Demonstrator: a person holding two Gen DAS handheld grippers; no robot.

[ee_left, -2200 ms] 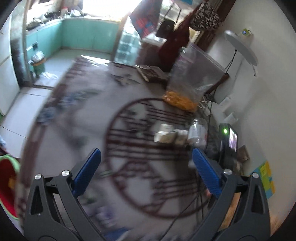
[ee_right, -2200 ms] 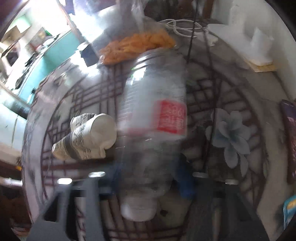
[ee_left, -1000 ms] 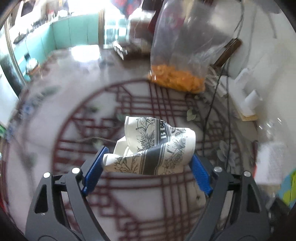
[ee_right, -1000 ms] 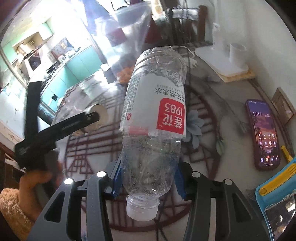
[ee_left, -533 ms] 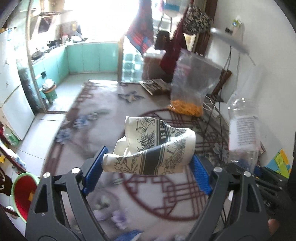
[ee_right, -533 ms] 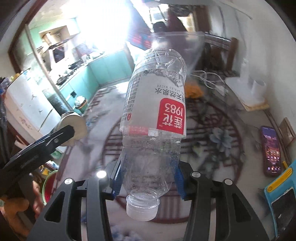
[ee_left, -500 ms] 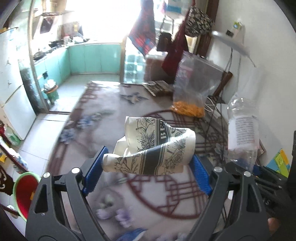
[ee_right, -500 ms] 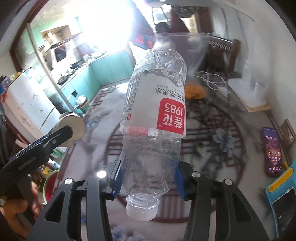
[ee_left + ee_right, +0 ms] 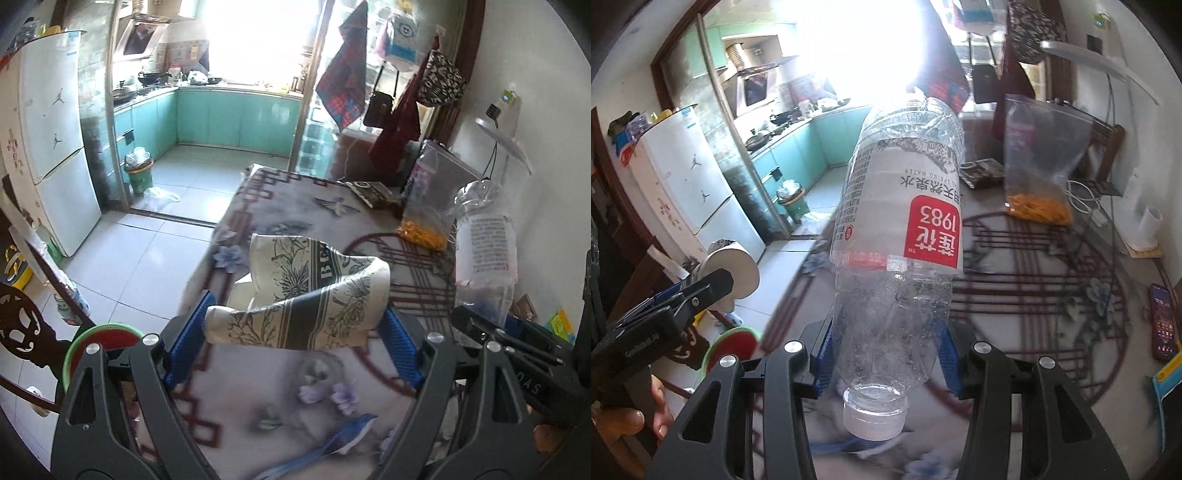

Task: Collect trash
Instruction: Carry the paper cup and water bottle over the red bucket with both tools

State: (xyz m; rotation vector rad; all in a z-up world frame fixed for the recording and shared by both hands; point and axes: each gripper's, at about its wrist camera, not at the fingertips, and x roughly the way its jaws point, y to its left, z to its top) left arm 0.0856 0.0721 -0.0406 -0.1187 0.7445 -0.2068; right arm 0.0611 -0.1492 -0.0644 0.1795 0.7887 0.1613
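A: What surface and room are seen past each hand-held gripper?

B: Below and ahead of the left hand-held gripper [image 9: 293,343] a desk [image 9: 295,206] is seen, covered by a grey cloth printed with dark red lattice rings and pale flowers. Beyond its far edge a kitchen with teal cabinets [image 9: 236,118] is seen, a white refrigerator [image 9: 51,147] far to the left, and a green waste bin [image 9: 139,175] on the tiled floor [image 9: 147,243].

A: What is held?

B: Crushed paper cups [image 9: 306,295] with a floral print are clamped between the left blue pads, which are spread wide. A clear plastic water bottle [image 9: 897,240], cap toward the camera, is pinched at its lower part by the right hand-held gripper [image 9: 886,354] at a narrower setting. Both items are held up above the desk.

A: What lies around the edges?

B: Ahead and to the right of the right hand-held gripper a plastic bag with orange pieces [image 9: 1039,162] stands on the desk, a smartphone [image 9: 1163,321] lies far right, and white cables [image 9: 1086,206] run by the wall. Left of the desk's near edge open tiled floor is seen, with a red basin with a green rim [image 9: 99,347] low at the left, beside a dark carved chair back [image 9: 22,332].
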